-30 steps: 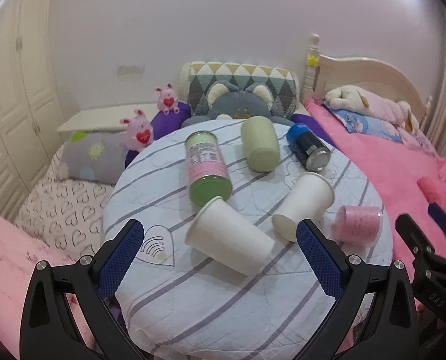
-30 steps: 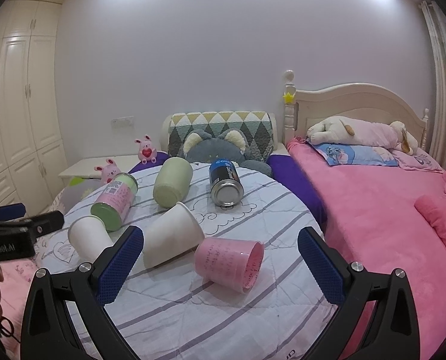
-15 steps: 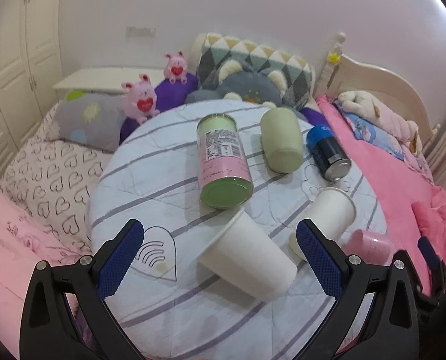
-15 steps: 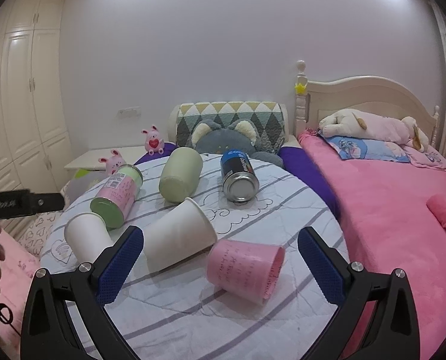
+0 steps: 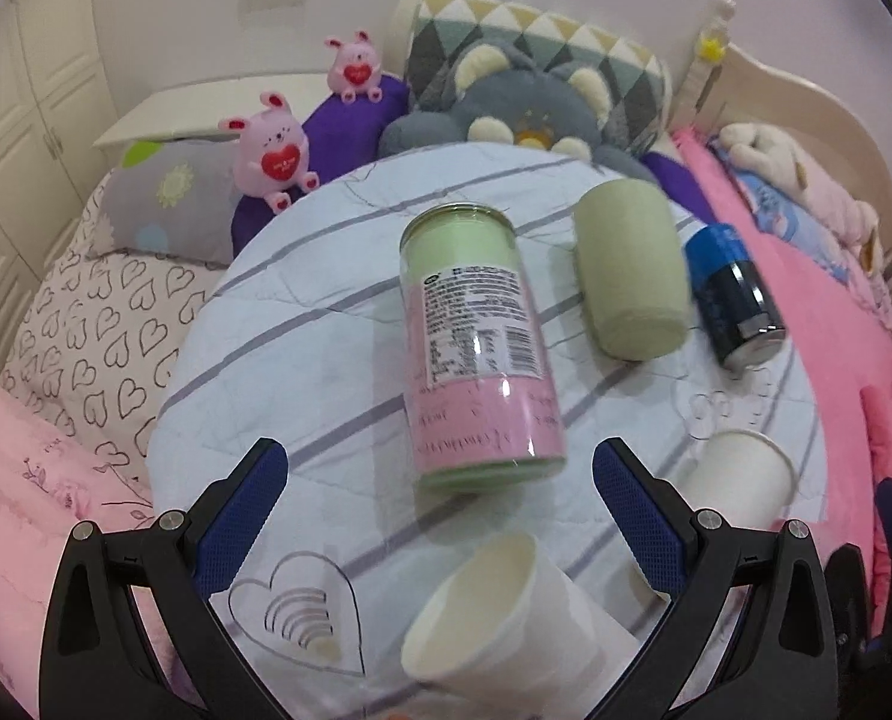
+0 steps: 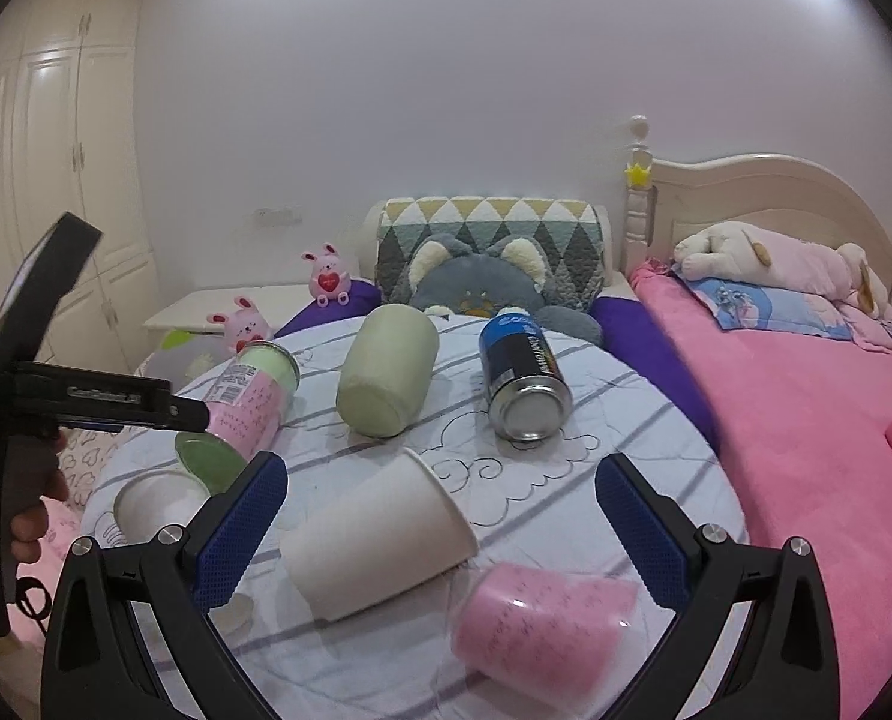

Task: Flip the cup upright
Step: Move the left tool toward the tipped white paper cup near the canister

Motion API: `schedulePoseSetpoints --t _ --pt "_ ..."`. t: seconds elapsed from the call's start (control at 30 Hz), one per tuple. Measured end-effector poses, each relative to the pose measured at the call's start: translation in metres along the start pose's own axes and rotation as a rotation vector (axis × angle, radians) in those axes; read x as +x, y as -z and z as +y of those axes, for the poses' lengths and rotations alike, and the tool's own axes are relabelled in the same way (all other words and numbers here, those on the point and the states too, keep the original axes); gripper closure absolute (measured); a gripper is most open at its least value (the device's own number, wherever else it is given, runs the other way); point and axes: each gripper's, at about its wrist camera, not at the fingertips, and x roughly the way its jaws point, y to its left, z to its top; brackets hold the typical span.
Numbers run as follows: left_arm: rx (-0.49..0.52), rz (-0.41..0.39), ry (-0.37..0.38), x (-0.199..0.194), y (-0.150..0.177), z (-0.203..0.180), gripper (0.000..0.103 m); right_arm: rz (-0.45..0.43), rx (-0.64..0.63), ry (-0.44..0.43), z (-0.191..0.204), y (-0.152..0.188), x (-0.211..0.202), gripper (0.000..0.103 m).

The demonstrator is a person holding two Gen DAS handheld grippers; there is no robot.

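Note:
Several cups and cans lie on their sides on a round table with a striped cloth [image 5: 302,324]. A pink and green can [image 5: 481,354] lies just beyond my open, empty left gripper [image 5: 440,492], and a white paper cup [image 5: 499,630] lies below and between its fingers. A second white paper cup [image 5: 739,480] lies to the right. My right gripper [image 6: 440,504] is open and empty above that white cup [image 6: 380,540] and a pink cup [image 6: 541,624]. A pale green cup [image 6: 389,378] and a blue can [image 6: 523,384] lie farther back.
A pink bed [image 6: 805,408] with a plush toy runs along the right. A grey cat cushion [image 6: 475,288] and pink bunny toys [image 5: 272,150] sit behind the table. A heart-print bedspread [image 5: 92,324] is at left. The left gripper's body [image 6: 86,402] shows at the right wrist view's left edge.
My left gripper has moved forward and down over the table, so the pink and green can now sits between its fingers. My right gripper has moved forward a little toward the white and pink cups.

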Motion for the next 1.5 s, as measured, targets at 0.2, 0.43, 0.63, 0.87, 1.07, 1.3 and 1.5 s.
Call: schedulePoseSetpoints --t 0.2,0.43,0.63,0.87,1.07,1.3,1.5 --pt "0.003 0.028 -0.005 0.012 -0.011 0.0 0.0 0.016 0.004 -0.014 0.0 -0.004 0.014 0.0" --pt "-0.17 -0.022 0.02 -0.023 0.011 0.01 0.0 0.018 0.008 -0.022 -0.006 -0.005 0.018 0.0" --pt "-0.286 -0.055 0.012 -0.052 0.051 0.002 0.0 -0.004 0.013 -0.056 -0.016 -0.007 0.012 0.0" --pt "-0.404 -0.017 -0.037 -0.041 0.07 -0.011 0.0 -0.005 -0.017 -0.126 -0.02 -0.001 0.005 0.0" --pt "-0.435 0.072 -0.049 -0.013 0.077 -0.017 0.0 0.013 -0.034 -0.173 -0.024 0.01 -0.001 0.0" --pt "-0.329 0.197 -0.033 0.02 0.078 -0.027 0.005 0.026 -0.028 -0.19 -0.028 0.017 -0.004 0.0" --pt "-0.138 0.206 -0.02 0.021 0.07 -0.034 0.026 0.022 -0.013 -0.174 -0.03 0.017 -0.008 0.0"
